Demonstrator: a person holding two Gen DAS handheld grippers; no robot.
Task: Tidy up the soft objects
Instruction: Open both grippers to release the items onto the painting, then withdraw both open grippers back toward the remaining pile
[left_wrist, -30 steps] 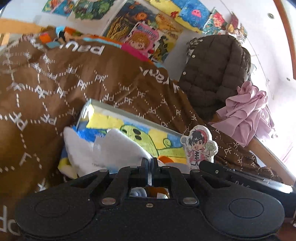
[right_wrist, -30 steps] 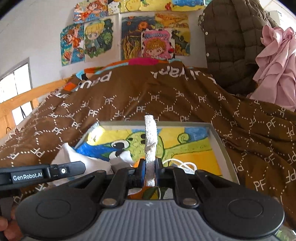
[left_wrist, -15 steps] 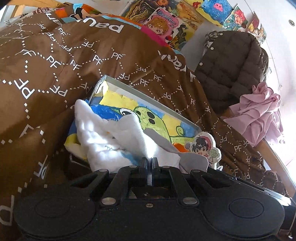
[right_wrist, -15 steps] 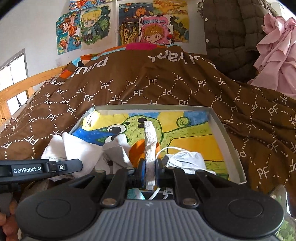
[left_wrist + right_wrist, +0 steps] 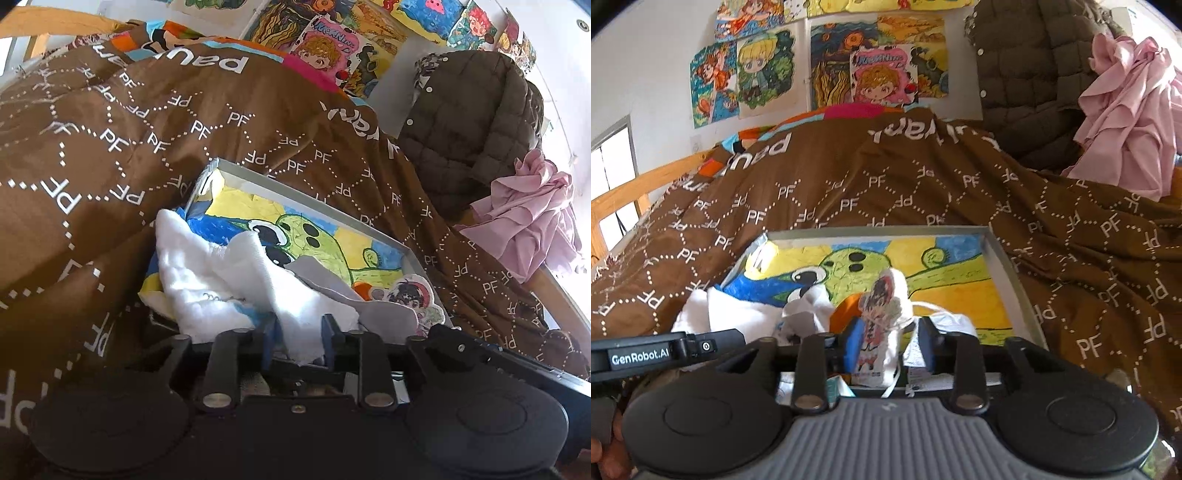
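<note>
The left gripper (image 5: 297, 341) stands with its jaws partly apart; they have just been opening, and a corner of the white cloth (image 5: 221, 280) lies loose between them, no longer pinched. The cloth spills forward over the near-left part of the shallow tray (image 5: 306, 192), part of it hanging over the tray's edge, so this looks like a release made once the cloth was over the tray. The right gripper (image 5: 888, 341) has likewise just been opening its jaws, and between them stands the cartoon-figure cushion (image 5: 877, 317), a flat printed soft toy, upright and leaning slightly, with neither pad clearly pressing on it. It sits at the near edge of the tray beside a white face mask (image 5: 945, 319) with loops. The tray, lined with a bright drawing of a green creature, rests on a brown quilt (image 5: 923, 184) printed with letters, which gives it a soft, uneven bed. Judging by this, both soft things are being deposited in the tray together, and the cushion may topple once unsupported.
</note>
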